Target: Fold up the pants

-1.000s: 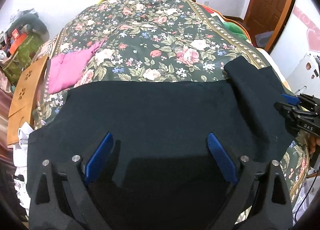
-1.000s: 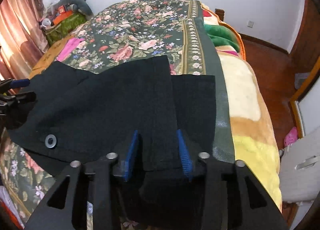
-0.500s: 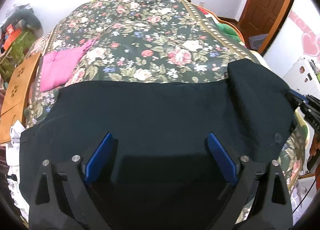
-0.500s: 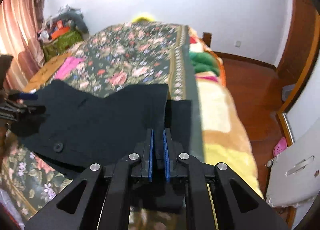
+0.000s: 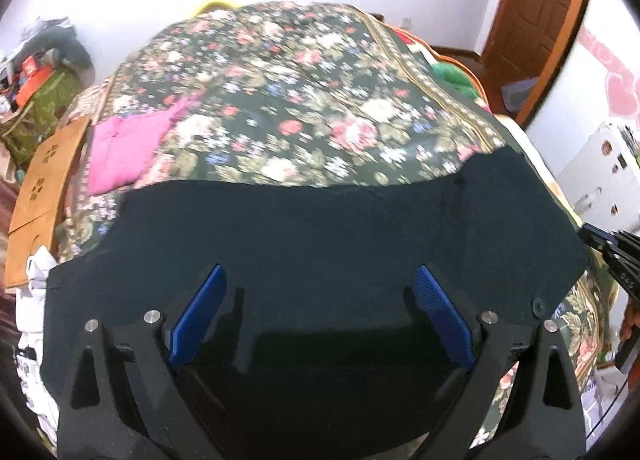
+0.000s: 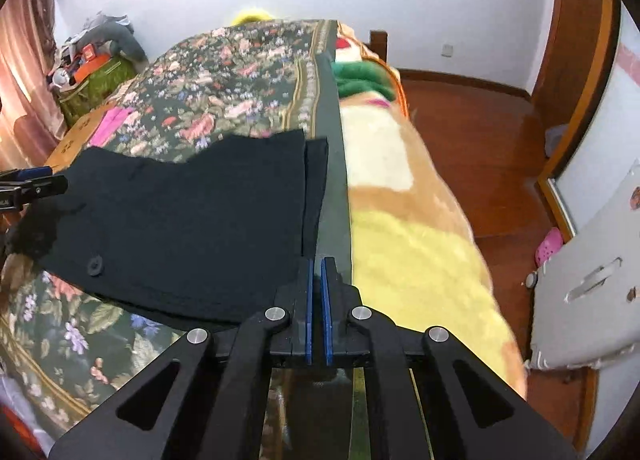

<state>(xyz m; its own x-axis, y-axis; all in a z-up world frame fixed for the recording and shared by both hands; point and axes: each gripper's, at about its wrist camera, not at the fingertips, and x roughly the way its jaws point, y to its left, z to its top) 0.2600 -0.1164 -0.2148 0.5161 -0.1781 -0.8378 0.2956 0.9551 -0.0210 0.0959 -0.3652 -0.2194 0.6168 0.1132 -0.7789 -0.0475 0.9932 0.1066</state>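
Observation:
Dark pants [image 5: 320, 236] lie spread across the near end of a floral bed. My left gripper [image 5: 320, 300] hovers over their near edge, open, with its blue pads [image 5: 200, 316] wide apart and nothing pinched. In the right wrist view the pants [image 6: 192, 212] stretch leftward, a button [image 6: 95, 263] showing near their front edge. My right gripper [image 6: 318, 292] has its jaws closing tight on the narrow right edge of the cloth, which runs in between the pads. The right gripper [image 5: 600, 244] also shows at the pants' right end, and the left gripper [image 6: 32, 184] at the far left.
The floral bedspread [image 5: 300, 100] carries a pink cloth [image 5: 124, 148] at the left, beside a wooden board [image 5: 44, 188]. A yellow fleece blanket [image 6: 412, 244] hangs over the bed's right side above a wooden floor [image 6: 480, 132]. A white cabinet [image 6: 592, 260] stands at the right.
The right gripper's jaws closed on the pants' edge and it drew back. The flap folded over at the pants' right end is now pulled out flat. The left gripper stayed open.

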